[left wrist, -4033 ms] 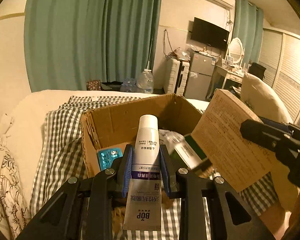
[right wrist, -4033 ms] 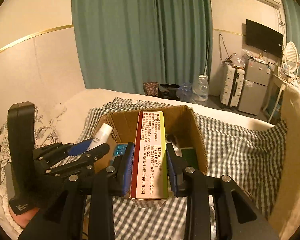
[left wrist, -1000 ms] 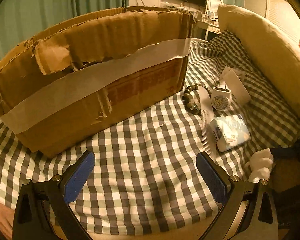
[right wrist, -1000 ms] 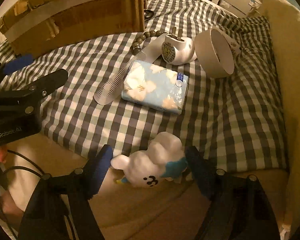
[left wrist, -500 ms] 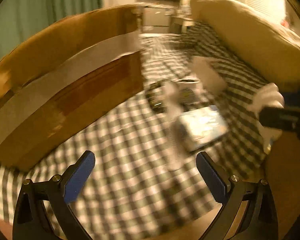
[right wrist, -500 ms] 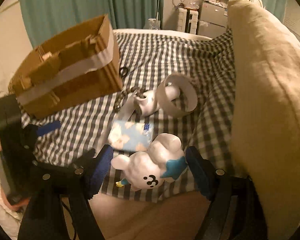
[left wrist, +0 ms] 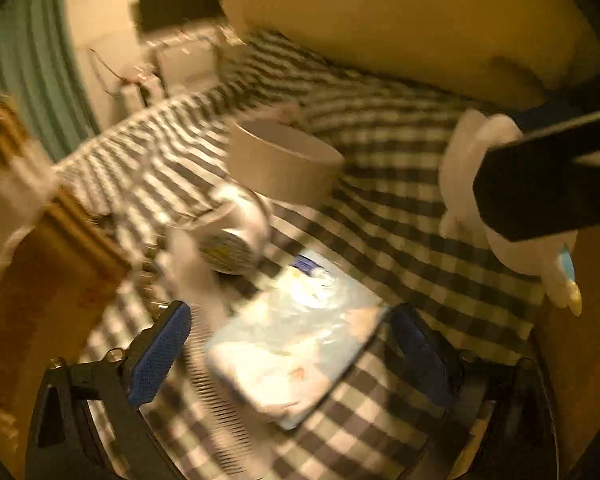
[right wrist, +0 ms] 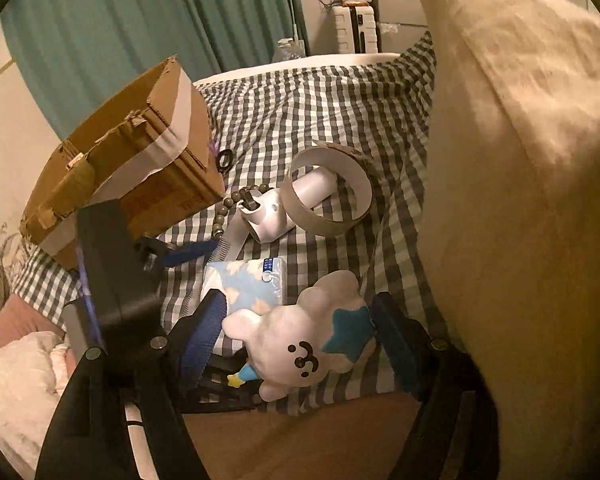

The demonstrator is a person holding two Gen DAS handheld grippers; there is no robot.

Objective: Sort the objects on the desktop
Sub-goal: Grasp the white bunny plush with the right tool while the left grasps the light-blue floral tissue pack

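My left gripper points down over a light blue tissue pack on the checked cloth. Its jaws are closing with the pack between them, and its blue pads stand off the pack's sides. The view is blurred. My right gripper is shut on a white plush toy with a blue star, held above the bed's near edge. In the right wrist view the tissue pack lies just beyond the toy, and one blue finger of the left gripper shows beside it. The open cardboard box stands at the left.
A wide tape ring, a small white device, a string of beads and a comb lie between the box and the pack. A big beige pillow fills the right side. A black ring lies by the box.
My left gripper has swung right from the box front to over the tissue pack and its jaws have narrowed. My right gripper has risen and tilted up with the plush toy in it.
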